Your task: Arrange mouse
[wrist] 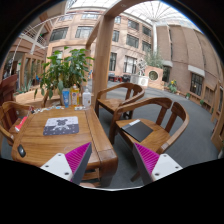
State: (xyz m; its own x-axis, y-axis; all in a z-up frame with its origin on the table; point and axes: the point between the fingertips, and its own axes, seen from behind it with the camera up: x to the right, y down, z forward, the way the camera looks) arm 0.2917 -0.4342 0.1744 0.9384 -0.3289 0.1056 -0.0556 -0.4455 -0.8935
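Gripper view: hand-held gripper (112,160) held above the wooden desk (45,145), fingers spread wide, nothing between them. Mouse (21,151) rests on the desk near its front edge, left of the patterned mat (61,125).

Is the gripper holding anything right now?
No. The gripper is open, its pink-padded fingers apart with nothing between them, hovering before the wooden table and chairs.
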